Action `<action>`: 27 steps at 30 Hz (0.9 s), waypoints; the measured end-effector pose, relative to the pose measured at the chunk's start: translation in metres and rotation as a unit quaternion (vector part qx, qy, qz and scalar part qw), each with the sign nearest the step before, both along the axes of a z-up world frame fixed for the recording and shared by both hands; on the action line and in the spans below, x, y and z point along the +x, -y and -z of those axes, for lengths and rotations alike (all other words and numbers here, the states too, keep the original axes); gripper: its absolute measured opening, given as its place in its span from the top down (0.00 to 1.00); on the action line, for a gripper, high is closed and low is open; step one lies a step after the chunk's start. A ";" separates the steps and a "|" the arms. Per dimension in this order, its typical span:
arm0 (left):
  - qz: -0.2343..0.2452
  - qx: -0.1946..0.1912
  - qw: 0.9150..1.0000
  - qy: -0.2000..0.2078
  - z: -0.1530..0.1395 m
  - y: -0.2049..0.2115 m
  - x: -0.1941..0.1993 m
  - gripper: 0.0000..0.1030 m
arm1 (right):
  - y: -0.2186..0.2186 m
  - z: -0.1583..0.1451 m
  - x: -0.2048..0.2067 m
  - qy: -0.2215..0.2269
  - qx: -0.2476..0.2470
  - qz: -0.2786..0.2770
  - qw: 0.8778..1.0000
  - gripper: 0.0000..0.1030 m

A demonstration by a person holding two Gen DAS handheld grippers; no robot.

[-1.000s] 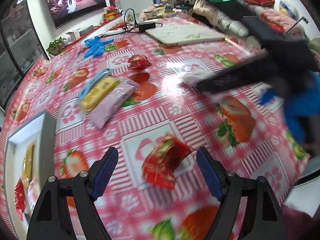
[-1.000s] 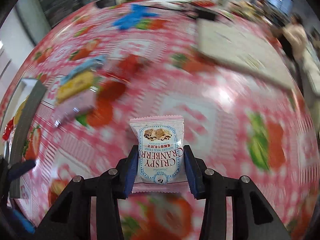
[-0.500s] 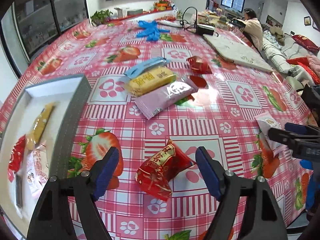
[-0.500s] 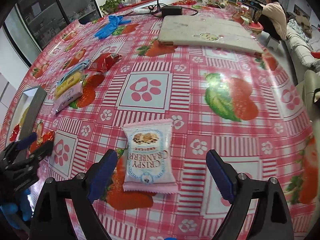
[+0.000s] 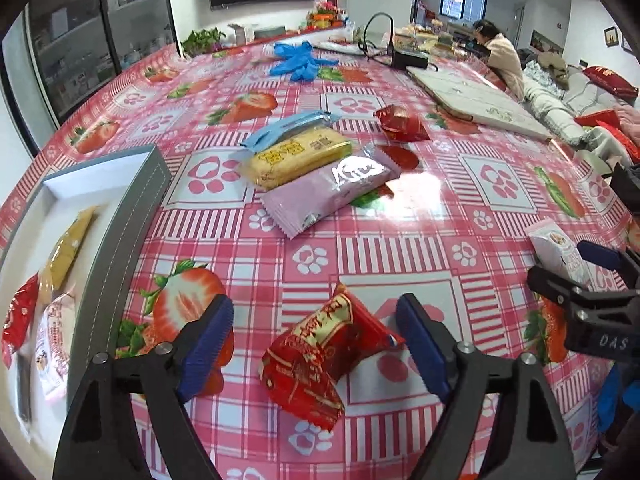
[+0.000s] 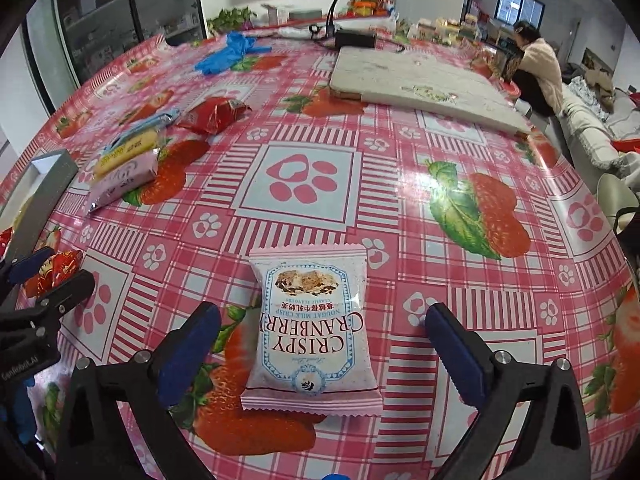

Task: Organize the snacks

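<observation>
My left gripper (image 5: 316, 332) is open, its jaws either side of a red snack packet (image 5: 320, 354) lying on the table. My right gripper (image 6: 320, 344) is open around a pink Crispy Cranberry packet (image 6: 310, 328) lying flat on the table; that packet also shows in the left wrist view (image 5: 554, 250). A grey box (image 5: 116, 240) at the left holds a yellow packet (image 5: 70, 246), a red one and a white one. A pink packet (image 5: 332, 188), a yellow packet (image 5: 298, 156), a blue packet (image 5: 286, 128) and a second red packet (image 5: 400, 124) lie mid-table.
The table has a pink strawberry cloth (image 6: 400, 200). A white board (image 6: 420, 84) lies at the far right, blue gloves (image 5: 300, 60) and a black adapter with cable (image 6: 354, 38) at the back. A person (image 6: 536, 68) sits beyond the table's far edge.
My right gripper opened and let the cranberry packet down onto the table. My left gripper stayed open around the red packet while the view swung left toward the box.
</observation>
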State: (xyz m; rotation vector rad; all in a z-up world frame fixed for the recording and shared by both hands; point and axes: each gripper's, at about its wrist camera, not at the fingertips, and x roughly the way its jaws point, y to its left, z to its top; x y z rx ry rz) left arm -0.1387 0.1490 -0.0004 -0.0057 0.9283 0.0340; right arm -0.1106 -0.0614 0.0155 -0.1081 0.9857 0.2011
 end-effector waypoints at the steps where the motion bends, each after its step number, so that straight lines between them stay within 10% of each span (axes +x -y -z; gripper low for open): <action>1: -0.003 0.000 1.000 0.002 0.000 0.000 0.000 0.10 | 0.000 0.000 -0.001 0.006 0.001 0.001 1.000 0.00; 27: -0.005 -0.003 1.000 -0.005 0.003 -0.001 0.002 0.00 | 0.000 0.000 -0.003 0.017 0.004 0.007 1.000 0.00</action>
